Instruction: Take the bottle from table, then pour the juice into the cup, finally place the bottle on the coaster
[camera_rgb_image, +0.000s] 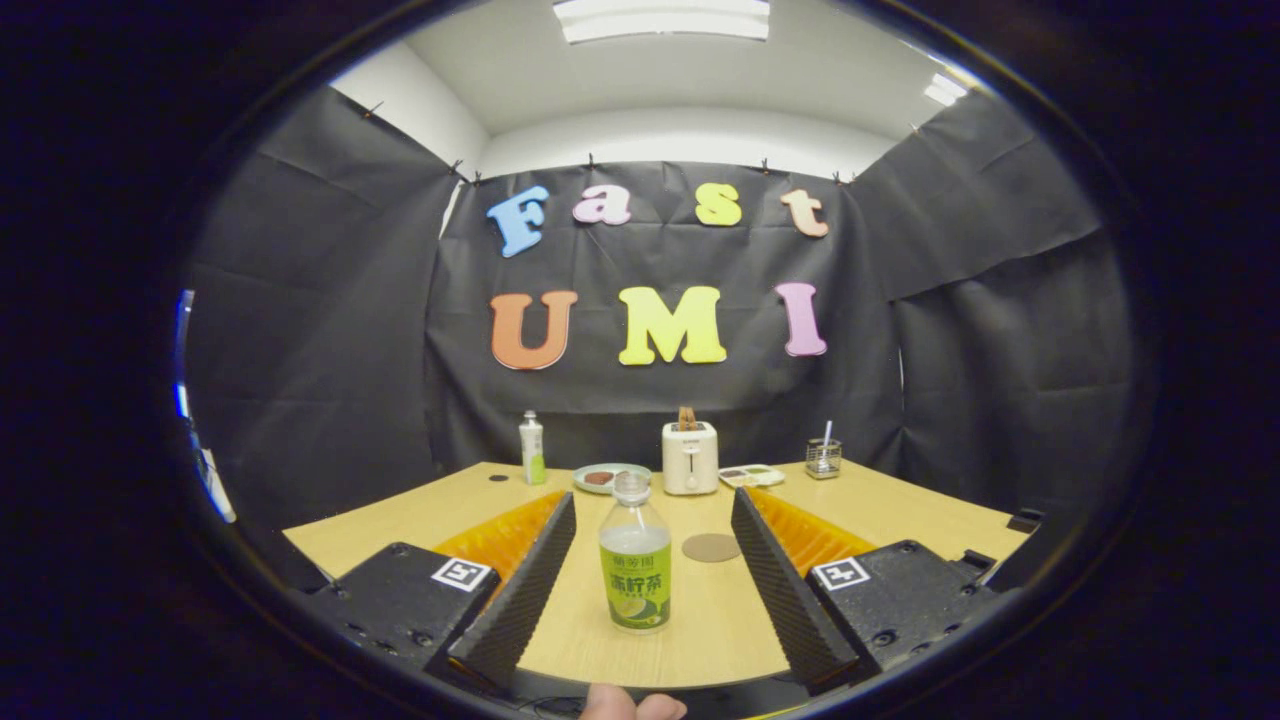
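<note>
Between the spread fingers of the claw (652, 560) stands the bottle (635, 565), upright on the table (420, 515), cap off, touched by neither pad. The claw is released and holds nothing. Going left to right: the left finger (520, 600) lies well clear of the bottle, the bottle sits slightly nearer that side, the coaster (711, 547) lies just beyond and to the right, then comes the right finger (785, 590). I judge the main risk to be an off-centre close: the left pad would meet the bottle first and push or tip it, and with the neck open juice could spill. I cannot make out a cup, so the pour target is unclear.
</note>
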